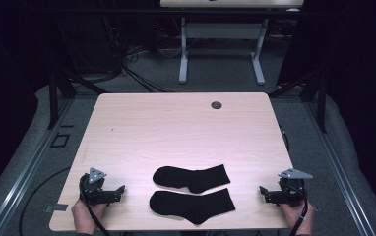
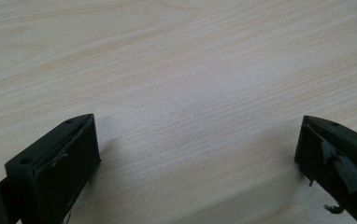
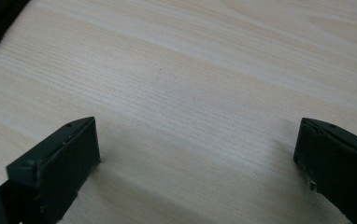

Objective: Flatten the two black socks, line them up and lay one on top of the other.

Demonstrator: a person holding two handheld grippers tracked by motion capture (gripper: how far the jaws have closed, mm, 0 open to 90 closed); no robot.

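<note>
Two black socks flat near the tabletop's front edge, both grippers wide and empty.

Upper sock (image 1: 192, 178) and lower sock (image 1: 192, 205) lying side by side, parallel, toes toward the left edge, cuffs toward the right, close together but seemingly not overlapping. Left gripper (image 1: 119, 191) resting near the front-left corner, jaws spread wide over bare tabletop (image 1: 176, 123), holding nothing; right gripper (image 1: 264, 191) near the front-right corner, likewise wide and empty. Each gripper aimed inward at the socks, well apart from them. Nothing grasped yet; judged as the very start, with pairing or folding of the socks wholly left to do.
</note>
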